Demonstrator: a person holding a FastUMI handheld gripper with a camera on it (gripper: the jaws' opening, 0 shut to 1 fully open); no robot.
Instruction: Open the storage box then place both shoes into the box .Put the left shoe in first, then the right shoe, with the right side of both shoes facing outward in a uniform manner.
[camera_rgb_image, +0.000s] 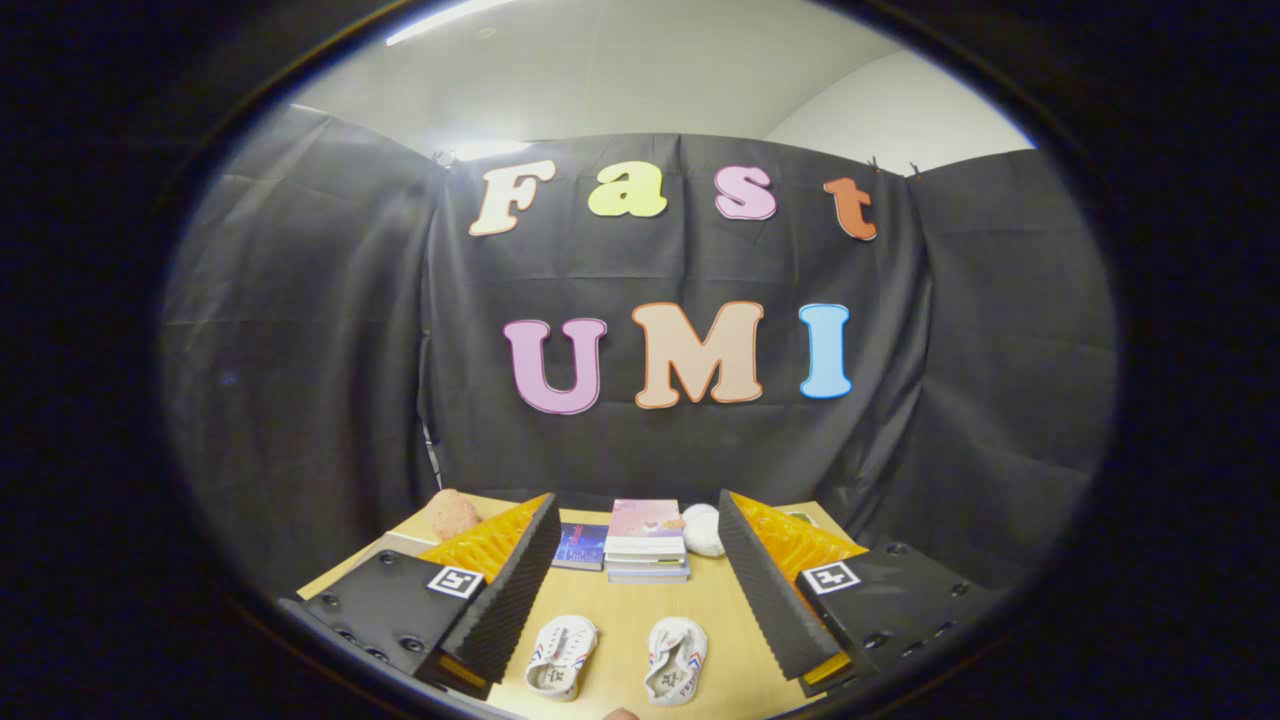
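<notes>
The two white shoes (618, 658) are lying side by side on the bench (700, 600), down between my jaws. I am holding my jaws wide apart, gripping nothing. A stack of books (646, 542) is sitting beyond them.

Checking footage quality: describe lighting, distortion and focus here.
Gripper view: fisheye bends the booth walls; bright ceiling strip light glares overhead; table evenly lit; two white shoes between the open hand-held gripper fingers look slightly soft.
</notes>
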